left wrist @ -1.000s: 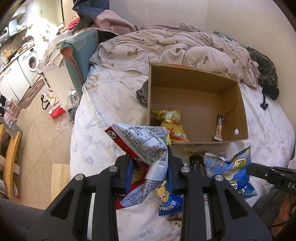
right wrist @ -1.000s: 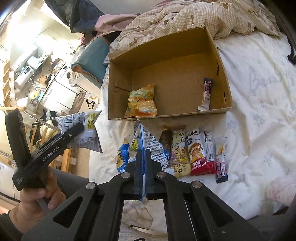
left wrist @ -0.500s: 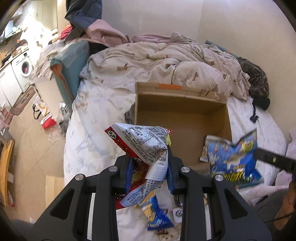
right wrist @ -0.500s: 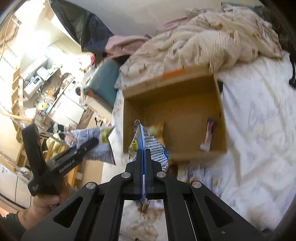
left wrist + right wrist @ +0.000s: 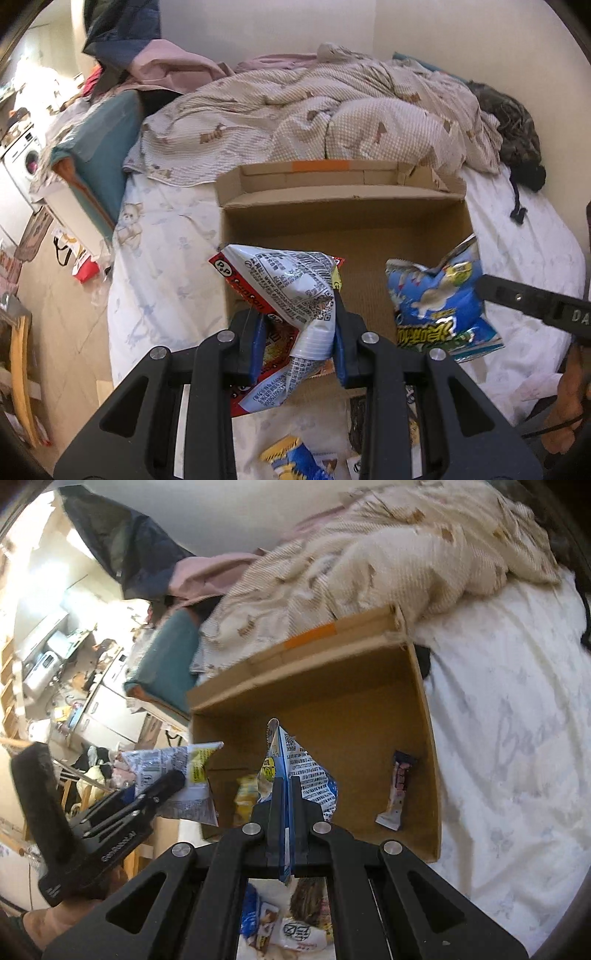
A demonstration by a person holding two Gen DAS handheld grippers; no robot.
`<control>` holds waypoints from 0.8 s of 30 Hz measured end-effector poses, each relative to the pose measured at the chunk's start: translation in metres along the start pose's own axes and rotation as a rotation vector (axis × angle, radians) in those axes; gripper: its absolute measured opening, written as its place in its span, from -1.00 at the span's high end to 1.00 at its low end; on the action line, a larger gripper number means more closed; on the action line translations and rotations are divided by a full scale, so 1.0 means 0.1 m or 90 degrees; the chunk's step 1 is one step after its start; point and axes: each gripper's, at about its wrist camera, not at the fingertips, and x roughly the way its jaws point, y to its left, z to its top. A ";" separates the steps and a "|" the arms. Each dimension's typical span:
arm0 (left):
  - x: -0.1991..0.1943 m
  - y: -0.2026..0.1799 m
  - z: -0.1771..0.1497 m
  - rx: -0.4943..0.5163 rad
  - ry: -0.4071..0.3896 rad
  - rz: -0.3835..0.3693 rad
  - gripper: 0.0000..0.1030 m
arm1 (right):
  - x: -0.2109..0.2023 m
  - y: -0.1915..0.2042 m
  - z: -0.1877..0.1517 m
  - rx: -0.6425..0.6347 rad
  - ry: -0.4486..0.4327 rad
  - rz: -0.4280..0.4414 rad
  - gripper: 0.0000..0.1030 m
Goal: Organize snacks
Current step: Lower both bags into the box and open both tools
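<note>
My left gripper (image 5: 297, 332) is shut on a red and white snack bag (image 5: 284, 291) and holds it over the front edge of the open cardboard box (image 5: 343, 206). My right gripper (image 5: 287, 805) is shut on a blue snack bag (image 5: 303, 775), also seen in the left wrist view (image 5: 439, 299), above the box (image 5: 325, 686). Inside the box lie a yellow snack bag (image 5: 245, 794) and a small bar wrapper (image 5: 397, 790). The left gripper with its bag shows at the left of the right wrist view (image 5: 162, 790).
Several snack packs (image 5: 288, 926) lie on the white bed sheet (image 5: 517, 738) in front of the box. A rumpled checked quilt (image 5: 314, 118) lies behind the box. A teal cushion (image 5: 99, 155) stands at the bed's left edge, with floor beyond.
Both grippers have moved forward and up with their bags, from over the loose snacks to over the box. The box now fills more of both views.
</note>
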 end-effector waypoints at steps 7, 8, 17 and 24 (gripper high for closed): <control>0.33 -0.05 -0.04 0.008 0.020 0.000 0.50 | 0.30 -0.18 -0.01 0.021 0.034 -0.006 0.99; 0.36 -0.05 -0.04 0.002 0.022 -0.005 0.50 | 0.32 -0.18 -0.01 0.019 0.036 -0.006 0.99; 0.50 -0.05 -0.10 0.001 0.035 -0.006 0.49 | 0.50 -0.28 -0.03 0.038 0.064 -0.030 0.98; 0.51 -0.05 -0.09 -0.009 0.034 -0.013 0.46 | 0.58 -0.39 -0.04 0.062 0.084 -0.052 0.97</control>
